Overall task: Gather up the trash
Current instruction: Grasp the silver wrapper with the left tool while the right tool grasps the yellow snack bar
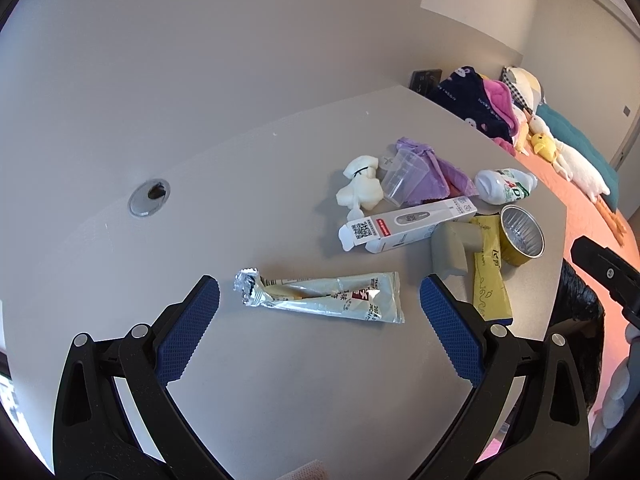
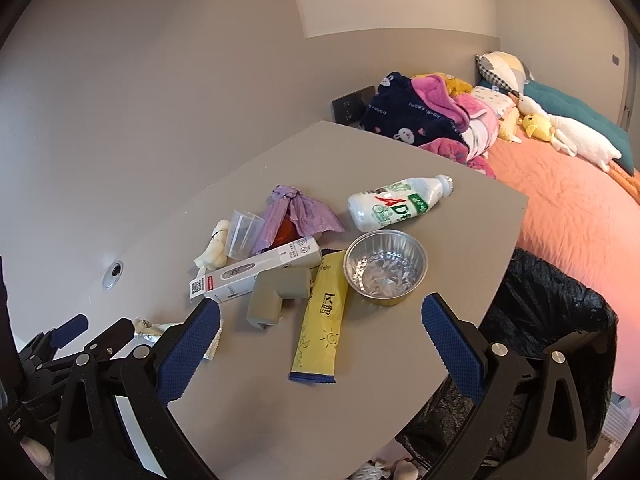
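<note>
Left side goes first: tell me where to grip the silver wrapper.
Grip the silver wrapper across its narrow middle, coming straight down from above. It lies flat and long, crosswise between the open fingers of the left hand-held gripper, so turn the wrist to span its short width.

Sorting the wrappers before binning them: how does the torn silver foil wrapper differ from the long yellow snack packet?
The torn silver foil wrapper is crumpled and ripped open at one end; the long yellow snack packet looks flat and sealed. The silver one lies between the left gripper fingers, away from the pile; the yellow one touches the grey foam corner piece. Both lie flat on the grey table.
</note>
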Demonstrator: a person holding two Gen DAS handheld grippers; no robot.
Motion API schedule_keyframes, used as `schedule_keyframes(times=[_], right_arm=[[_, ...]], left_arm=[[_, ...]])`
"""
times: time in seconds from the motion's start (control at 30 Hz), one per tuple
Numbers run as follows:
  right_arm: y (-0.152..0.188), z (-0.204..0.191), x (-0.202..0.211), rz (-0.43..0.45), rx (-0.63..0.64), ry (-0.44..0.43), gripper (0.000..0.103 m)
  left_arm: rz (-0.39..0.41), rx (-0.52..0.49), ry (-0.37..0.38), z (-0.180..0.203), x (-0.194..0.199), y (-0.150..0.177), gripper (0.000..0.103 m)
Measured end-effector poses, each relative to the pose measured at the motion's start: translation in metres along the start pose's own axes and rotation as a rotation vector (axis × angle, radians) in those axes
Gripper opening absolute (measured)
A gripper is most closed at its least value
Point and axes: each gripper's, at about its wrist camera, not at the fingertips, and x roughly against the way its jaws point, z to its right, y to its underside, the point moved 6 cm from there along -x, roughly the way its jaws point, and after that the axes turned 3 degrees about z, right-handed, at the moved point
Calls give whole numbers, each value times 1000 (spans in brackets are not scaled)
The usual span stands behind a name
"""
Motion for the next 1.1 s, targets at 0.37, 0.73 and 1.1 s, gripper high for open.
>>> schedule_keyframes(times=[0.37,0.73,1.1], right_arm=[[21,3,-36,-105,-20,-44,89],[33,-2,-79,-184,35,-20,70],[48,-4,-104,-251,57,-2,54]], left_arm=[[-112,113,-20,-16,-35,15,90],[-200,232,-46,-30,-67,20,89],[-246,266,-80,-31,-86,24,70]])
